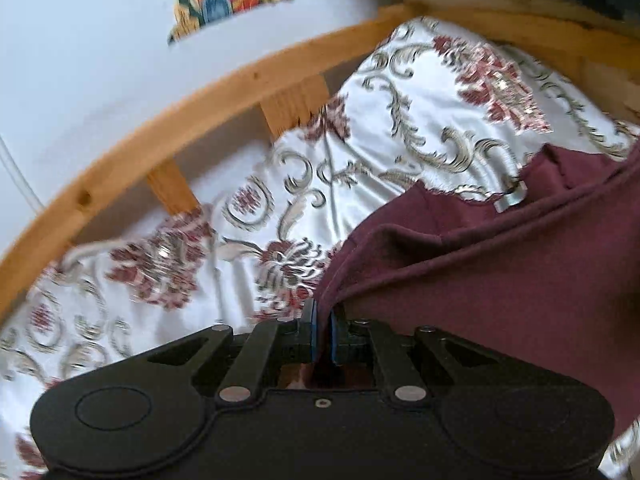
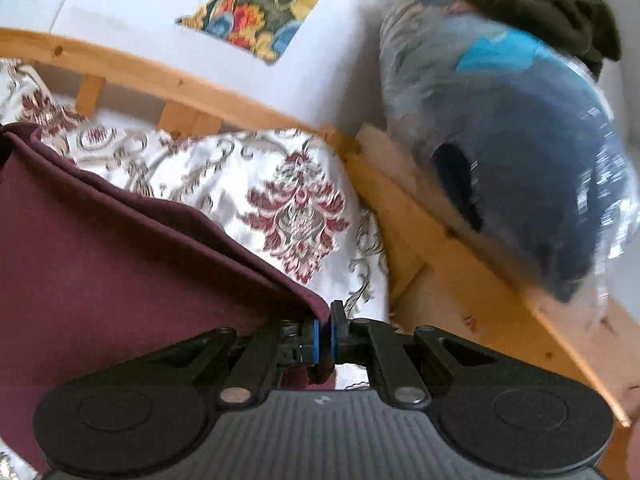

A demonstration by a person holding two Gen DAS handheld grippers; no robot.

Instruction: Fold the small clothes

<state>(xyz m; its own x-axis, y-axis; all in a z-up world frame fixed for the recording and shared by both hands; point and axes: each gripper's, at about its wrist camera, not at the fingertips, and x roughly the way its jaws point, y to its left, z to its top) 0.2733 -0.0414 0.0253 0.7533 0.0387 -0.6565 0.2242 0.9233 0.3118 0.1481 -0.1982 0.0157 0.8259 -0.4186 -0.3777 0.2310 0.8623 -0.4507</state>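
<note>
Both jaws clamped on the maroon knit garment (image 1: 500,280): left gripper (image 1: 322,334) and right gripper (image 2: 323,334) hold opposite corners, cloth spanning between them, above the floral bedspread (image 1: 180,240).

Wood-framed bed (image 1: 168,128), floral bedspread (image 1: 420,92), maroon garment (image 1: 500,272) atop.

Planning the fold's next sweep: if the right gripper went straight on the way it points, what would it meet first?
Probably the floral bedspread, just past the maroon garment edge the right gripper pinches. Beyond that lies the wooden bed frame; depth is unclear.
</note>
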